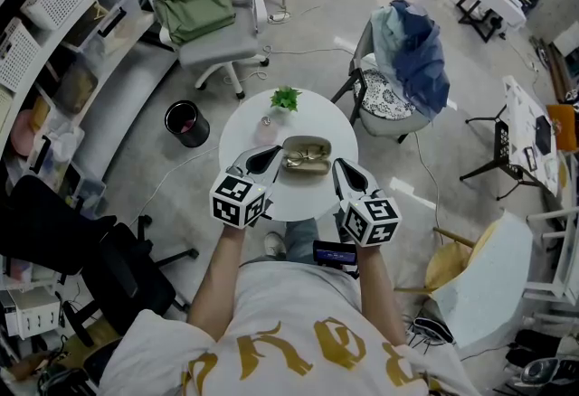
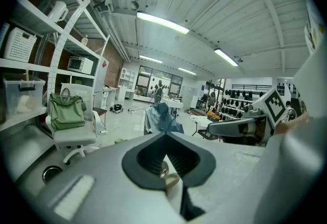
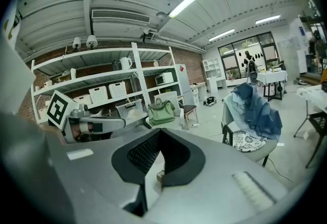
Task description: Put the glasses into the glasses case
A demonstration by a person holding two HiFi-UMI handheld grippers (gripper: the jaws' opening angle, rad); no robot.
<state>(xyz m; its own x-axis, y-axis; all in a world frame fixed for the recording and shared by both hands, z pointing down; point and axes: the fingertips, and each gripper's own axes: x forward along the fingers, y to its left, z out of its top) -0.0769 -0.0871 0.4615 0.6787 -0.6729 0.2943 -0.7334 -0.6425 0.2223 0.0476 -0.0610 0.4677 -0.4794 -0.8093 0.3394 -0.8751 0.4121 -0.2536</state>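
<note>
An open tan glasses case lies on the round white table, and the gold-rimmed glasses rest inside it. My left gripper is shut, with its tip close to the case's left end. My right gripper is also shut, its tip close to the case's right end. Whether either tip touches the case I cannot tell. In the left gripper view the jaws of my left gripper meet at the tip, and a bit of the glasses shows through the gap below. The right gripper view shows my right gripper the same way.
A small green plant and a little object stand at the table's far side. A phone sits on the person's lap. Around the table are a black bin, an office chair with a green bag, and a chair draped with blue clothes.
</note>
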